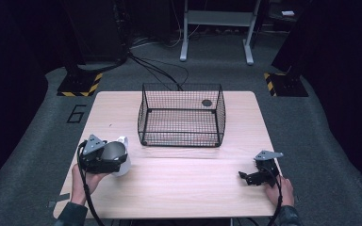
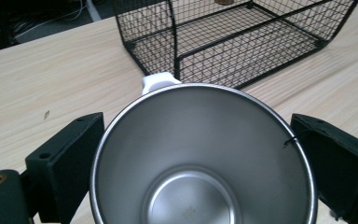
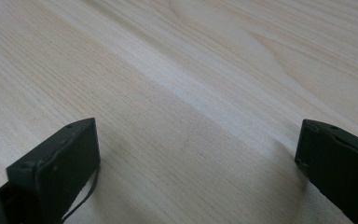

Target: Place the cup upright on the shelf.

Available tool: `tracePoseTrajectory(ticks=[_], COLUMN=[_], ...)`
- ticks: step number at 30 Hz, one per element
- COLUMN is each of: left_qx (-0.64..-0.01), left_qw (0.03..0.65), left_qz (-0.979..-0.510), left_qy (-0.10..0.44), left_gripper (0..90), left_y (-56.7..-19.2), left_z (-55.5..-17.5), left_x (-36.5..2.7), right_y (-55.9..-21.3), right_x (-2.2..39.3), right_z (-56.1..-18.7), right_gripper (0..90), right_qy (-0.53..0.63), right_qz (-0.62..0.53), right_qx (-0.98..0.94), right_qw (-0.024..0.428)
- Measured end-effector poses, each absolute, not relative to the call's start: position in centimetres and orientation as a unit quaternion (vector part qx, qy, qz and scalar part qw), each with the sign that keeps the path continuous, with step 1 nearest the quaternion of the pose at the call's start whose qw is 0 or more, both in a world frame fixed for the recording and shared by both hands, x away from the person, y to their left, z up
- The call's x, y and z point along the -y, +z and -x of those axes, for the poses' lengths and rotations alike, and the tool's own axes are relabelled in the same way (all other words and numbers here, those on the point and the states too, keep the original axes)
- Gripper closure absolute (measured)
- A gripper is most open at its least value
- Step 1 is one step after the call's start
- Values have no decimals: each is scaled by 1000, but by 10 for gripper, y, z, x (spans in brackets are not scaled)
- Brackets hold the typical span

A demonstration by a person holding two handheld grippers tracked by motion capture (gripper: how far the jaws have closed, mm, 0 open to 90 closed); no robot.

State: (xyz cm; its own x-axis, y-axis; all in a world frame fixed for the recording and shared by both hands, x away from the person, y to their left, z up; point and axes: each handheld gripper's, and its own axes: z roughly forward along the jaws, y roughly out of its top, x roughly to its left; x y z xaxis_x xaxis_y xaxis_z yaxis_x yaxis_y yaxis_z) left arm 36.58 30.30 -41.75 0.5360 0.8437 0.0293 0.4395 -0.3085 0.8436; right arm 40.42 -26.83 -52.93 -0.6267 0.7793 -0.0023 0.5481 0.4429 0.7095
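Left gripper (image 1: 104, 157) is positioned at the desk's (image 1: 179, 188) near-left area, held in the person's left hand (image 1: 82, 181). Its jaws stand wide, one on each side of a steel cup (image 2: 200, 158) with a white outer shell and white handle (image 2: 157, 82). In the left gripper view both jaws sit right against the cup's rim; whether they actually press on the wall is not fully clear, though they appear to hold it. The cup's open mouth faces the camera, showing a bare metal interior. In the high view the cup (image 1: 118, 157) lies at about 8 o'clock from the wire basket (image 1: 181, 115), near it but apart, with the handle pointing toward the basket at 12 o'clock. The basket, black mesh, stands at the desk's centre toward the far edge; a small dark round item (image 1: 207, 102) shows at its far-right corner, nature not determinable. Right gripper (image 1: 257, 176) rests low at the desk's near-right area, at about 4 o'clock from the basket and well apart from it. Its jaws are spread wide with nothing between them, bare wood beneath.
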Motion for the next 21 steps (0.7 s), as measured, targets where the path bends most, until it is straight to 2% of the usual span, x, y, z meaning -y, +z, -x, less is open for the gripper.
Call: tracePoseTrajectory(ticks=[21], left_qx=[-359], left_qw=[427], left_qz=[-801], left_qy=[216], left_gripper=[63], left_y=[-405], left_z=[-367], left_x=[-267], right_y=[-529], right_x=[268], right_z=[-404], right_gripper=[0], right_qy=[346], right_qz=[-398], right_qx=[-833], right_qw=[167])
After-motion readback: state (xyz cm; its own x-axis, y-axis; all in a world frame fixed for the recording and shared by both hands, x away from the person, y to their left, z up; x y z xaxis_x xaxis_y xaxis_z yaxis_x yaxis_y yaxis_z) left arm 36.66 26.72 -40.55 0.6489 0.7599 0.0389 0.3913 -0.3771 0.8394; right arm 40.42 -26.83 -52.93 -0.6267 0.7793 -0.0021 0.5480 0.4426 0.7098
